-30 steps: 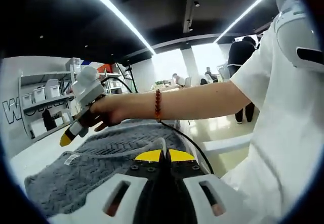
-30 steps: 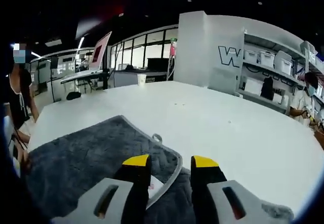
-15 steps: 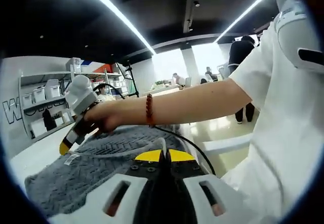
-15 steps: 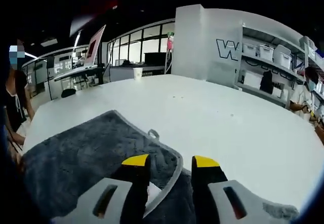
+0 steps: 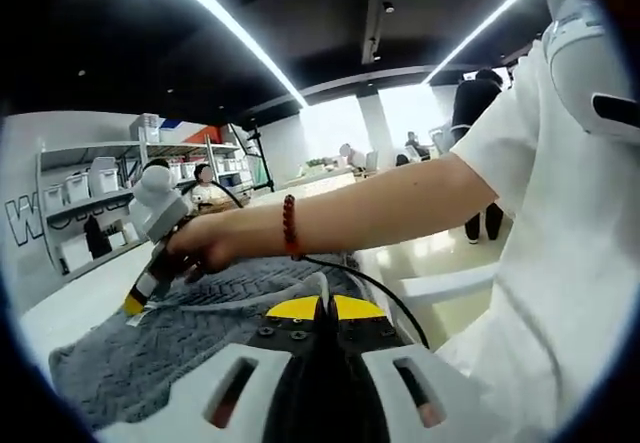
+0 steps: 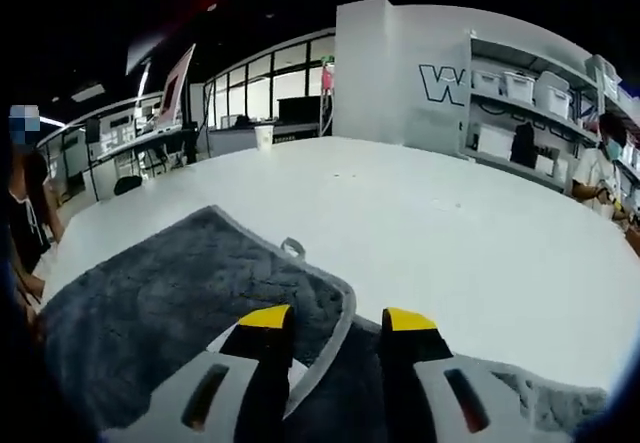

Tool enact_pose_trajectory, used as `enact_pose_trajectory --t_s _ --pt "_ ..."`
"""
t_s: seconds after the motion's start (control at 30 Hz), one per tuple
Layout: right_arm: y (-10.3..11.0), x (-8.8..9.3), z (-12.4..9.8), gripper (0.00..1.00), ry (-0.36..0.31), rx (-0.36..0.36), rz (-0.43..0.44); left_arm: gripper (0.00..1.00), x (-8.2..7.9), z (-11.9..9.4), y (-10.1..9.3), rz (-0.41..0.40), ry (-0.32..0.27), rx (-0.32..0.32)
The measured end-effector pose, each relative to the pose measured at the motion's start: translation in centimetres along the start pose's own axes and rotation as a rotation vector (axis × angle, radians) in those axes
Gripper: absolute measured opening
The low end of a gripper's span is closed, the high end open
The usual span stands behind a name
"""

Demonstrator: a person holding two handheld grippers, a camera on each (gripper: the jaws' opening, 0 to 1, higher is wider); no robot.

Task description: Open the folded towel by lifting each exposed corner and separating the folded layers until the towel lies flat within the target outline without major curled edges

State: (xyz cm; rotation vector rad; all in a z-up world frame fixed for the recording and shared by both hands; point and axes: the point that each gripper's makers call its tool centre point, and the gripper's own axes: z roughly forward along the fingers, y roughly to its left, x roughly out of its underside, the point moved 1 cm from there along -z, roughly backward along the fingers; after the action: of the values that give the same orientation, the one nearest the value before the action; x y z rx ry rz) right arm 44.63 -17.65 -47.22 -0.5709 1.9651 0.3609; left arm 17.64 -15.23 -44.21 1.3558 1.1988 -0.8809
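Note:
A grey towel (image 5: 190,338) with pale trim lies folded on the white table (image 5: 70,308). My left gripper (image 5: 320,308) is shut, with a strip of the towel's pale edge (image 5: 320,285) rising from between its yellow tips. A hand holds my right gripper (image 5: 150,268) low over the towel's far corner, close to a white label (image 5: 140,315). In the right gripper view, my right gripper (image 6: 335,320) is open, and the trimmed edge (image 6: 345,313) of the towel's upper layer (image 6: 170,303) runs between its jaws. A small hanging loop (image 6: 292,248) sits just beyond.
The bare white table (image 6: 470,233) stretches ahead and right of the towel. Shelves with white bins (image 6: 520,88) line the wall. The person's arm (image 5: 400,203) and white shirt (image 5: 560,263) cross the left gripper view. The floor (image 5: 440,253) shows past the table edge.
My right gripper has sunk lower and moved toward the towel's far corner, and the towel edge now reaches deeper between its jaws. The left gripper has stayed put.

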Motion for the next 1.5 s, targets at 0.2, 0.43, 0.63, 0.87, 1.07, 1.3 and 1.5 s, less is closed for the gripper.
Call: enact_pose_trajectory --t_s 0.2,0.43,0.63,0.87,1.07,1.3,1.5 --pt "0.4 0.0 0.4 0.22 0.003 -0.018 -0.007 0.02 0.0 -0.1 0.0 -0.003 0.0 -0.003" --pt "0.8 0.0 0.5 0.12 0.007 -0.015 -0.026 0.02 0.0 -0.1 0.0 -0.005 0.003 -0.011" --pt "0.1 -0.4 0.4 0.0 0.007 0.045 -0.049 0.02 -0.1 -0.3 0.0 0.017 0.005 -0.015" --pt "0.1 -0.8 0.3 0.0 -0.014 0.032 -0.025 0.01 -0.3 -0.2 0.1 0.025 -0.008 -0.019" --pt "-0.2 -1.6 0.1 0.0 -0.05 0.033 0.045 0.01 -0.7 -0.3 -0.1 -0.005 -0.014 -0.021" --pt "-0.4 -2.6 -0.1 0.0 -0.085 0.027 0.095 0.01 -1.4 -0.9 -0.1 -0.041 -0.048 -0.031" --pt "-0.8 -3.2 -0.4 0.0 -0.104 0.044 0.097 0.01 -1.9 -1.4 0.0 -0.081 -0.075 -0.033"
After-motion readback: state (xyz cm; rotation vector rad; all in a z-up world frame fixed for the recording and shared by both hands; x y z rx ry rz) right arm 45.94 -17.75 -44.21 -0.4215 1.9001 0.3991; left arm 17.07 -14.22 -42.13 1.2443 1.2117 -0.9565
